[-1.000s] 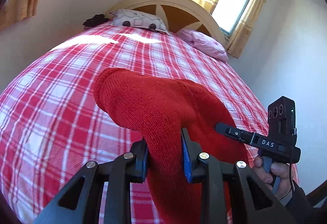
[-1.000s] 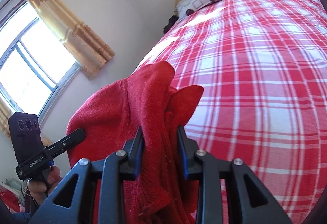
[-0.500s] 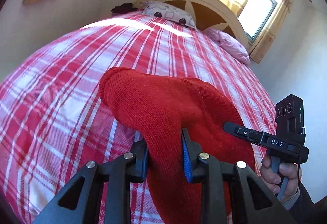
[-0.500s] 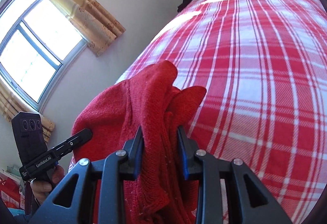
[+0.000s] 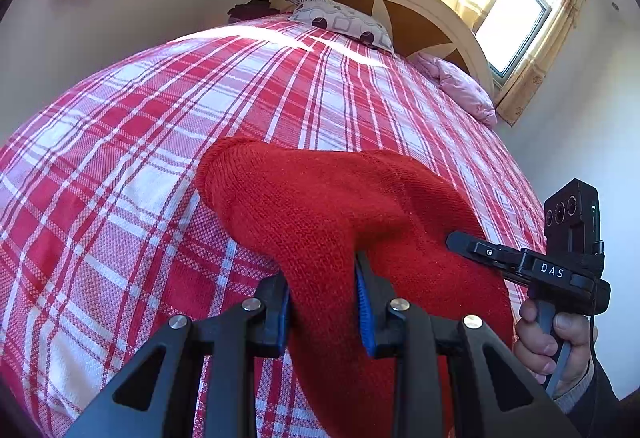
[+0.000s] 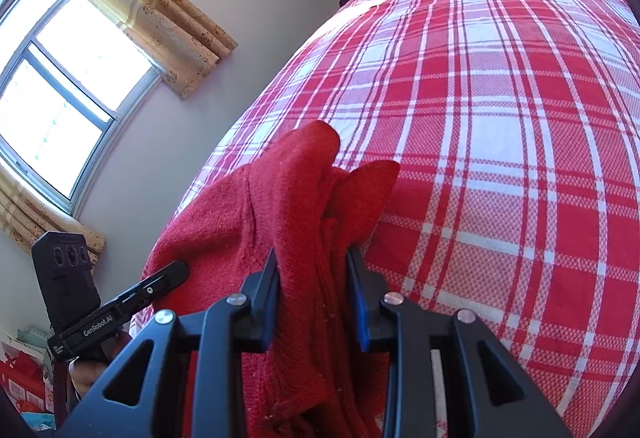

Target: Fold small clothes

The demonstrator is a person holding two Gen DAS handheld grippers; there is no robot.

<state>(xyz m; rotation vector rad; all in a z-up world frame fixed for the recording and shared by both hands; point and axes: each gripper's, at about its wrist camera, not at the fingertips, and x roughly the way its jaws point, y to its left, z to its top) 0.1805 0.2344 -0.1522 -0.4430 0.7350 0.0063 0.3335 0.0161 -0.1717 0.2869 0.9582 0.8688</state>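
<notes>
A red knitted garment (image 5: 320, 210) is stretched between both grippers just over the bed. My left gripper (image 5: 324, 298) is shut on one bunched part of it, and the knit bulges out ahead of the blue pads. My right gripper (image 6: 314, 298) is shut on another bunched, folded part of the red garment (image 6: 296, 206). In the left wrist view the right gripper (image 5: 472, 244) shows at the right edge, held by a hand (image 5: 552, 342). In the right wrist view the left gripper (image 6: 160, 280) shows at the lower left. The garment's lower part hangs out of sight below the fingers.
The bed (image 5: 120, 158) with its red and white plaid cover (image 6: 500, 118) fills both views. At its head lie a patterned pillow (image 5: 340, 22) and a pink pillow (image 5: 464, 86), under a round headboard (image 5: 420, 10). Curtained windows (image 6: 60, 58) line the walls.
Both grippers have come down and forward over the bed with the red garment in them. The plaid cover now looks closer and the headboard sits higher in view. The grips are unchanged.
</notes>
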